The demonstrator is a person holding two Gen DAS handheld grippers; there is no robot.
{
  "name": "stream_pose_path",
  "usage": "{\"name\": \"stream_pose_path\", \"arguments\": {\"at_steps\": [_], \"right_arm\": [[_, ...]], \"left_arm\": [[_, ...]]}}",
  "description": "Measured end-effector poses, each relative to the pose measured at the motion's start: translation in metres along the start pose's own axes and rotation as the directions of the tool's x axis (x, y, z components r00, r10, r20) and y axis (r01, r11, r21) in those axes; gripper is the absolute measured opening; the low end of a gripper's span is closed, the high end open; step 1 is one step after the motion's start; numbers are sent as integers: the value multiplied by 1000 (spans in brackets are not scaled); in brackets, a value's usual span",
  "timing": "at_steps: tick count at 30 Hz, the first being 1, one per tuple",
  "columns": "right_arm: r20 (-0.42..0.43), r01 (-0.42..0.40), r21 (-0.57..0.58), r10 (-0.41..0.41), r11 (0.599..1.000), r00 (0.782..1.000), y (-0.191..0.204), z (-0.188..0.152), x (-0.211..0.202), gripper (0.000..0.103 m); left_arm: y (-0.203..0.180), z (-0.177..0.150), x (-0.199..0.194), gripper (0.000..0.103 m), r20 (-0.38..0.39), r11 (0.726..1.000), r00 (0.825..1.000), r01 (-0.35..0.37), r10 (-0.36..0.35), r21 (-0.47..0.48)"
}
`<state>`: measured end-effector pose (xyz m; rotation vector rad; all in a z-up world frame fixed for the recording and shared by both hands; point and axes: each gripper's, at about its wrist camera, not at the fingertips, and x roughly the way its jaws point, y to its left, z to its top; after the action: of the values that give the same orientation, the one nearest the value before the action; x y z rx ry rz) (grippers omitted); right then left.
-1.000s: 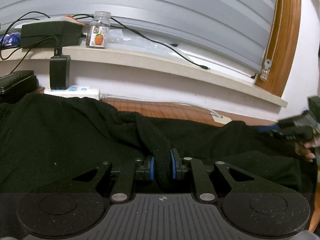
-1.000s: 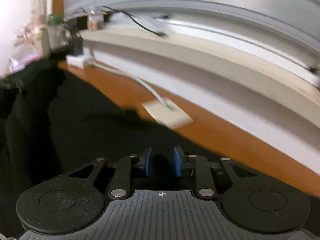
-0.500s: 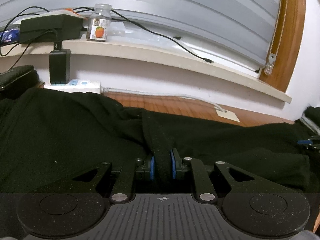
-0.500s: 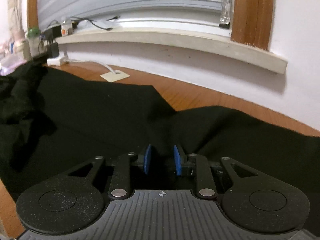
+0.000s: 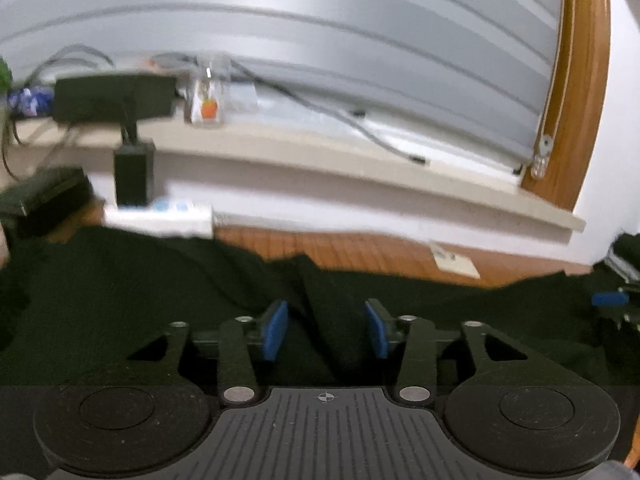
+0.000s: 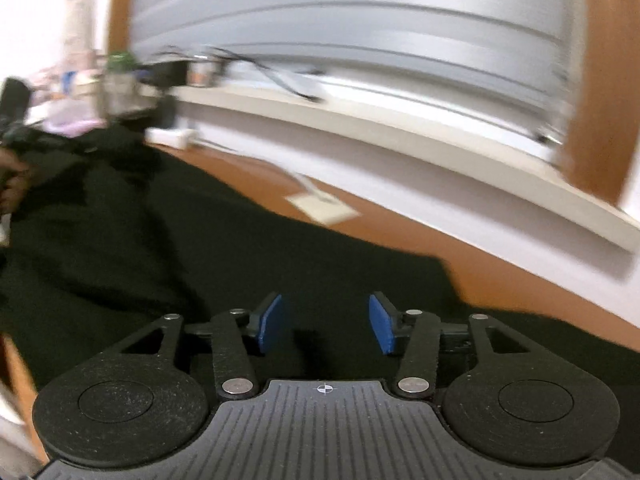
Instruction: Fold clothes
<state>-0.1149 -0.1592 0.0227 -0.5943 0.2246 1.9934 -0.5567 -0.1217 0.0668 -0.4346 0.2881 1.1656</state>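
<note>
A black garment [image 5: 120, 300] lies spread across the wooden table [image 5: 360, 252]. In the left wrist view a raised fold of it [image 5: 324, 320] runs between the blue pads of my left gripper [image 5: 326, 330], whose jaws are opening and no longer press on it. The right gripper's blue pad [image 5: 608, 299] shows at the far right edge. In the right wrist view the garment [image 6: 240, 260] lies flat under my right gripper [image 6: 326, 324]. Its jaws are opening too, with only flat cloth beneath. A hand [image 6: 12, 184] with the other gripper is at the far left.
A windowsill [image 5: 320, 152] runs along the back with a black box [image 5: 112, 96], a small jar [image 5: 206, 100] and cables. A white power strip [image 5: 160, 216] with a black adapter [image 5: 134, 172] sits at the table's back. A beige card [image 6: 322, 208] lies on bare wood.
Both grippers have opened and let go of the black cloth. The right wrist view has swung left and is blurred; the left view has barely shifted.
</note>
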Motion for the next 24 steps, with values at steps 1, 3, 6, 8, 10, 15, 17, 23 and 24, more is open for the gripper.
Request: {"name": "stream_pose_path", "arguments": {"at_steps": [1, 3, 6, 8, 10, 15, 17, 23, 24], "right_arm": [[9, -29, -9, 29, 1000, 1000, 10, 5, 2, 50], [23, -84, -28, 84, 996, 996, 31, 16, 5, 50], [36, -148, -63, 150, 987, 988, 62, 31, 10, 50], [37, -188, -90, 192, 978, 981, 81, 41, 13, 50], [32, -215, -128, 221, 968, 975, 100, 47, 15, 50], [6, -280, -177, 285, 944, 958, 135, 54, 23, 50], [-4, -300, -190, 304, 935, 953, 146, 54, 21, 50], [-70, -335, -218, 328, 917, 942, 165, 48, 28, 48], [-80, -338, -219, 329, 915, 941, 165, 47, 30, 48]], "left_arm": [[1, 3, -2, 58, 10, 1000, 1000, -11, 11, 6], [3, 9, -2, 62, 30, 999, 999, -34, 33, 18], [4, 17, 3, 75, 63, 997, 996, -60, 57, 41], [4, 22, 8, 76, 82, 996, 994, -78, 74, 51], [5, 24, 15, 79, 94, 995, 992, -85, 79, 54], [7, 17, 31, 82, 96, 994, 993, -79, 71, 80], [11, 12, 36, 82, 79, 994, 995, -73, 67, 76], [32, 10, 40, 82, 48, 999, 998, -29, 30, -32], [35, 10, 41, 82, 40, 999, 999, -25, 26, -44]]}}
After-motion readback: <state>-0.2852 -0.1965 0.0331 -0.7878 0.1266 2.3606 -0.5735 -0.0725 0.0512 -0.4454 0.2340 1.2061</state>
